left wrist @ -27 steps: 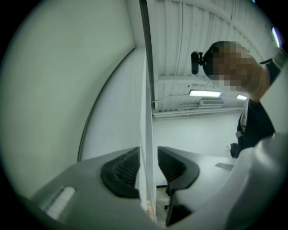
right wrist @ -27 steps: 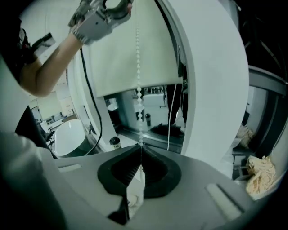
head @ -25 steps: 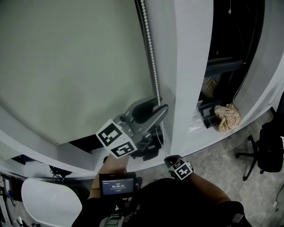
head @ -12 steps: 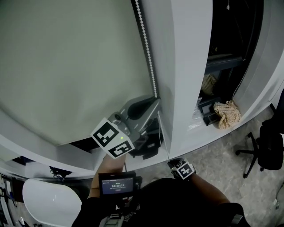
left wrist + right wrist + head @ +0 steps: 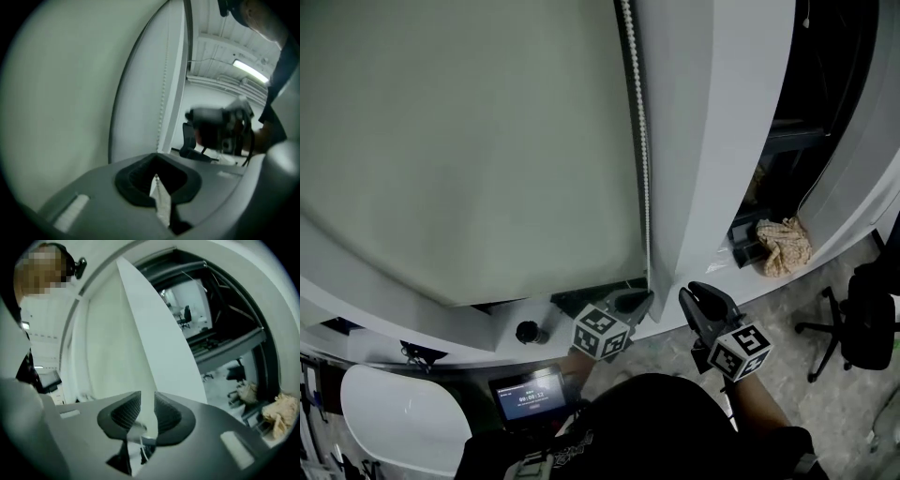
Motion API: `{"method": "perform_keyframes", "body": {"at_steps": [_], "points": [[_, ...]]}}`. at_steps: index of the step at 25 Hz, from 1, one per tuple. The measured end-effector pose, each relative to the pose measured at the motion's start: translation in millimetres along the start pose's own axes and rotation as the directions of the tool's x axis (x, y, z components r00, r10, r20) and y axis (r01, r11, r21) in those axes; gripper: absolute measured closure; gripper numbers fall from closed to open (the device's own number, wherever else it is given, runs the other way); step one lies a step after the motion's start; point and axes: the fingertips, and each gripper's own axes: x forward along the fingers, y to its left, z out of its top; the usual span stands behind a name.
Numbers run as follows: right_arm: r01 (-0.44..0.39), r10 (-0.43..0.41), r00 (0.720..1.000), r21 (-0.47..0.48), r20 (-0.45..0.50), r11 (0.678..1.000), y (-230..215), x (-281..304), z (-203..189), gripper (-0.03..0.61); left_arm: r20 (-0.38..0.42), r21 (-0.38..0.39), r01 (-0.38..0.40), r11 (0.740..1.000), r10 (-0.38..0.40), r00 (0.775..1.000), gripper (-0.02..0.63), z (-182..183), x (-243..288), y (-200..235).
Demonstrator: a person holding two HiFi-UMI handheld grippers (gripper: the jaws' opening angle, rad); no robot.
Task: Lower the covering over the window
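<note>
Since a second ago the left gripper (image 5: 642, 298) has dropped from high up beside the bead chain (image 5: 641, 141) to the bottom of the blind (image 5: 469, 141). The right gripper (image 5: 692, 292) has come up from near the person's body and is now sitting just right of it.

The blind is hanging over most of the window on the left. Only a dark strip (image 5: 502, 306) is showing under its bottom edge. The bead chain is running down the blind's right edge, straight to the left gripper.

The head view is not showing the fingers well, but each gripper view is. In the left gripper view the fingers (image 5: 136, 180) are squeezed together and are pinching the thin bead chain between them. In the right gripper view the fingers (image 5: 122, 416) are standing a little apart, with the white wall showing through the gap. A thin cord is hanging low in that gap, and I cannot tell if the fingers are touching it.

The head view and the right gripper view are both showing a crumpled cloth (image 5: 783, 246) lying on the ledge far to the right. The left gripper view is not showing it. The head view is also showing a black office chair (image 5: 853, 328) on the floor and a small screen (image 5: 528, 398) near the person.
</note>
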Motion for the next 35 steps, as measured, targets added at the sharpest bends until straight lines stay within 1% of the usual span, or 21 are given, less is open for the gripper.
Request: {"method": "perform_keyframes", "body": {"at_steps": [1,3,6,8,10,11,12,13,14,15,17,19,21,22,24,26,27,29,32,34,35], "points": [[-0.042,0.043,0.997,-0.021,0.06,0.999,17.4,3.4,32.8,0.485,-0.025,-0.024,0.01,1.0,-0.011,1.0,0.612,-18.6,3.3,-5.6],[-0.119,0.128,0.981,-0.074,0.145,0.99,50.9,9.7,87.8,0.483,-0.078,-0.048,0.031,0.998,-0.035,0.996,0.612,-50.4,8.2,-19.0],[-0.189,0.216,0.952,-0.14,0.216,0.972,90.6,22.4,151.1,0.48,-0.17,-0.032,0.054,0.998,-0.058,0.984,0.612,-92.6,13.0,-34.1],[-0.2,0.244,0.942,-0.197,0.231,0.96,109.2,33.3,182.7,0.463,-0.247,-0.013,0.066,0.998,-0.067,0.967,0.612,-124.0,16.3,-36.0],[-0.189,0.25,0.941,-0.26,0.228,0.947,122.1,44.0,205.7,0.465,-0.34,0.018,0.082,0.996,-0.071,0.938,0.612,-160.3,17.3,-37.5],[-0.182,0.251,0.941,-0.288,0.225,0.94,127.1,47.8,213.7,0.468,-0.384,0.02,0.092,0.996,-0.077,0.92,0.612,-178.0,15.8,-40.0],[-0.179,0.256,0.939,-0.31,0.227,0.934,131.7,49.2,219.7,0.5,-0.415,0.006,0.094,0.996,-0.083,0.906,0.612,-193.1,13.3,-42.5],[-0.18,0.266,0.935,-0.329,0.236,0.927,135.9,47.7,223.8,0.573,-0.43,-0.021,0.085,0.996,-0.086,0.899,0.612,-204.0,10.4,-43.1],[-0.181,0.276,0.93,-0.35,0.245,0.919,139.2,44.6,225.3,0.574,-0.427,-0.055,0.066,0.996,-0.083,0.9,0.612,-209.6,7.5,-40.9],[-0.177,0.282,0.927,-0.375,0.247,0.91,140.7,42.0,223.0,0.575,-0.415,-0.084,0.045,0.995,-0.076,0.907,0.611,-210.7,4.5,-36.1],[-0.163,0.275,0.936,-0.424,0.218,0.891,137.0,42.2,205.1,0.575,-0.389,-0.103,0.02,0.994,-0.058,0.919,0.611,-206.6,-1.9,-25.1],[-0.157,0.262,0.946,-0.439,0.19,0.885,127.7,42.6,180.9,0.577,-0.381,-0.119,0.014,0.993,-0.059,0.923,0.611,-204.3,-8.8,-18.6],[-0.16,0.264,0.942,-0.414,0.208,0.896,120.4,36.5,170.0,0.577,-0.388,-0.163,0.001,0.987,-0.065,0.919,0.611,-203.1,-14.1,-14.9],[-0.173,0.271,0.937,-0.383,0.221,0.908,118.7,33.5,169.8,0.575,-0.385,-0.178,-0.008,0.984,-0.062,0.921,0.612,-202.1,-14.4,-12.8],[-0.225,0.298,0.925,-0.295,0.235,0.929,118.9,31.6,174.5,0.571,-0.384,-0.196,-0.007,0.981,-0.07,0.921,0.612,-200.9,-12.3,-16.1],[-0.294,0.342,0.906,-0.21,0.249,0.933,124.0,32.2,184.9,0.501,-0.396,-0.195,0.002,0.981,-0.081,0.915,0.611,-203.6,-9.5,-22.7],[-0.319,0.36,0.896,-0.185,0.26,0.929,127.4,32.5,191.9,0.499,-0.401,-0.197,0.006,0.98,-0.087,0.912,0.612,-203.7,-8.5,-26.2],[-0.348,0.387,0.882,-0.181,0.269,0.92,135.9,35.7,204.1,0.504,-0.407,-0.204,0.021,0.979,-0.104,0.908,0.612,-202.6,-6.3,-33.4],[-0.359,0.403,0.877,-0.203,0.26,0.911,147.9,41.6,213.9,0.471,-0.409,-0.219,0.048,0.974,-0.136,0.902,0.611,-203.4,-2.2,-46.5],[-0.335,0.385,0.877,-0.209,0.288,0.919,148.1,36.9,221.6,0.572,-0.399,-0.228,0.054,0.972,-0.144,0.906,0.611,-204.5,-0.7,-52.3],[-0.314,0.374,0.876,-0.229,0.304,0.921,147.0,33.3,224.7,0.574,-0.394,-0.228,0.049,0.972,-0.139,0.909,0.611,-204.9,-0.9,-51.4]]}}
